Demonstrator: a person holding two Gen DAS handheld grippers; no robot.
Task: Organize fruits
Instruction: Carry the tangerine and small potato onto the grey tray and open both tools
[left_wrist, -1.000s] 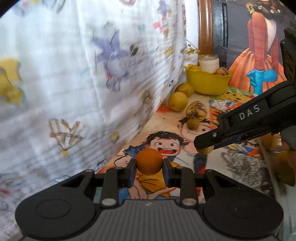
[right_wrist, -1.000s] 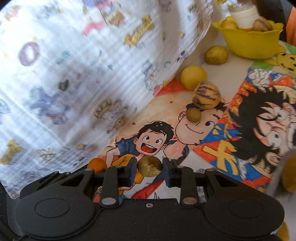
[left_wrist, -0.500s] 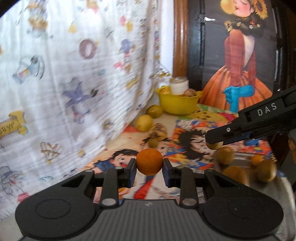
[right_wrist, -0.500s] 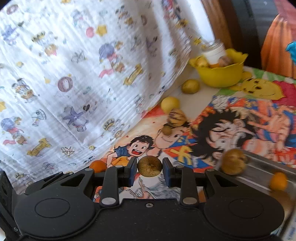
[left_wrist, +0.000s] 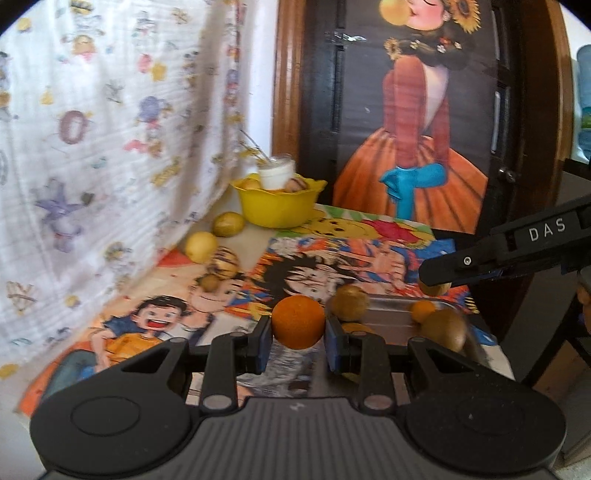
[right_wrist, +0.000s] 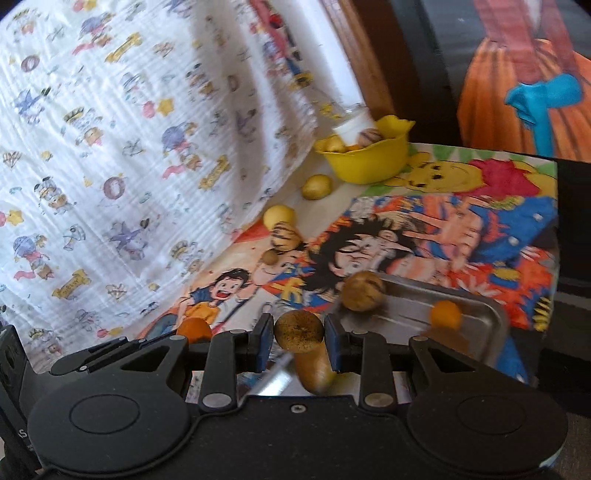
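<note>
My left gripper (left_wrist: 298, 334) is shut on a small orange fruit (left_wrist: 297, 320), held above the near end of the table. My right gripper (right_wrist: 299, 336) is shut on a brown round fruit (right_wrist: 299, 331), over the near edge of a metal tray (right_wrist: 491, 325). The tray holds a tan fruit (right_wrist: 362, 290), a small orange (right_wrist: 446, 313) and a brown fruit (right_wrist: 314, 369). In the left wrist view the right gripper (left_wrist: 437, 282) shows at the right, above the tray (left_wrist: 391, 310).
A yellow bowl (left_wrist: 277, 206) with fruit and a white jar stands at the back. A green-yellow fruit (left_wrist: 229, 223), a lemon (left_wrist: 200, 246), a striped fruit (left_wrist: 222, 261) and a small brown fruit (left_wrist: 211, 282) lie on the cartoon cloth by the hanging white fabric (left_wrist: 92, 147).
Both grippers, each holding its fruit, have risen and swung right; the metal tray with its fruits has come into view under the right gripper.
</note>
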